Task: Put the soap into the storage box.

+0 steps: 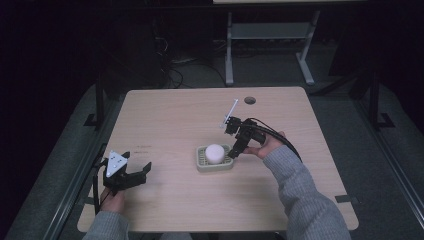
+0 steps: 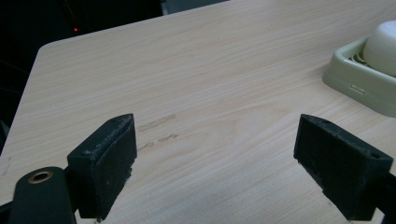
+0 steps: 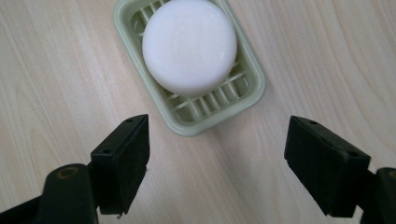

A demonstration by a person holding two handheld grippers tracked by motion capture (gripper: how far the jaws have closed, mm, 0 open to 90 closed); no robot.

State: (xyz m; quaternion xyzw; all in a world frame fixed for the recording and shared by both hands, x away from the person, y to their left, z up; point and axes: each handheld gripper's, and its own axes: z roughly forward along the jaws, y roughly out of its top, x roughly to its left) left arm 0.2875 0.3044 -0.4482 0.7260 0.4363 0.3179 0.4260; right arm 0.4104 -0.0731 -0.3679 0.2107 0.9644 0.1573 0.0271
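While the soap [image 3: 189, 45] sits in its dish [image 3: 184, 122] untouched, we hold our right gripper [image 3: 217, 161] just beside the dish with jaws spread, the left gripper [image 1: 131, 175] well apart, also spread, so grasping remains undone.

The left gripper [image 1: 134, 172] is resting low at the near left of the table, its jaws standing wide apart with nothing between them, while the left hand [image 1: 114, 200] is gripping it from behind at the table's near edge. The right gripper [image 1: 235, 150] is tilting down and to the left at mid-table, its jaws likewise spread wide and holding nothing. The right hand [image 1: 269, 145] is carrying it, with the grey-sleeved forearm [image 1: 300, 190] reaching in from the near right.
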